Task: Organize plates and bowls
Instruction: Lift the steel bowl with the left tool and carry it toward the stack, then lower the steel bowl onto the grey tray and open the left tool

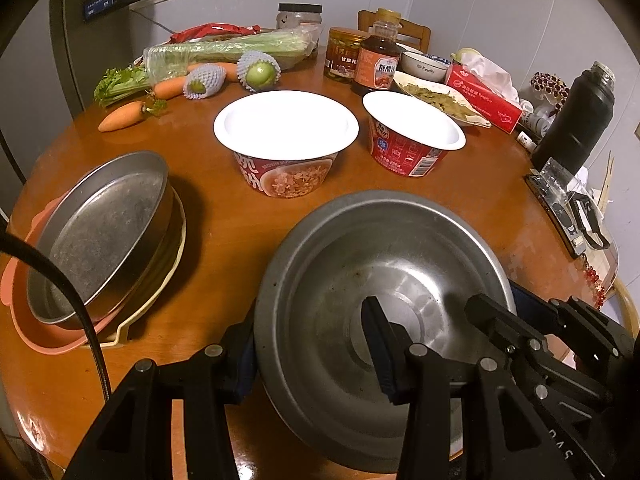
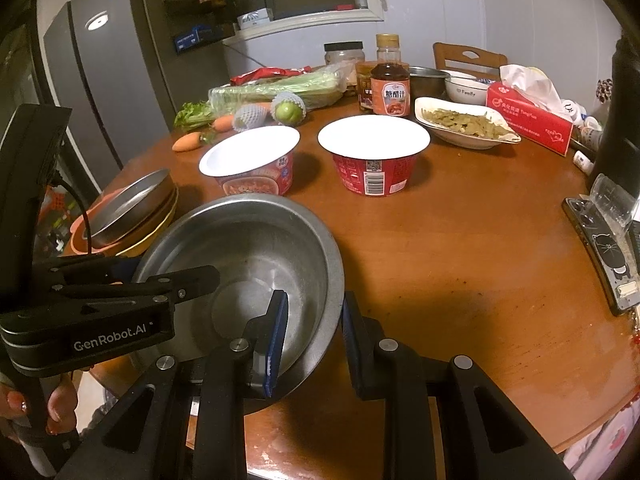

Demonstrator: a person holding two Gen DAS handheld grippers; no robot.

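Observation:
A steel bowl (image 1: 360,272) hangs over the table's near edge between both grippers. My left gripper (image 1: 308,332) straddles its left rim, one pad on the outer wall and one finger (image 1: 376,340) inside, shut on it. My right gripper (image 2: 314,300) is shut on the opposite rim of the bowl (image 2: 256,240); it also shows in the left wrist view as the right gripper (image 1: 492,312). To the left a steel pan (image 1: 104,232) leans tilted on a pink plate (image 1: 36,332) and a cream plate (image 1: 160,284). Two paper noodle bowls (image 1: 286,128) (image 1: 414,120) stand behind.
The back of the round wooden table (image 2: 460,248) holds carrots (image 1: 120,116), celery, a sauce bottle (image 1: 378,60), a dish of greens (image 2: 464,122), a tissue box (image 2: 528,116) and a black flask (image 1: 576,120). A phone (image 2: 604,256) lies at the right edge. A fridge (image 2: 100,80) stands to the left.

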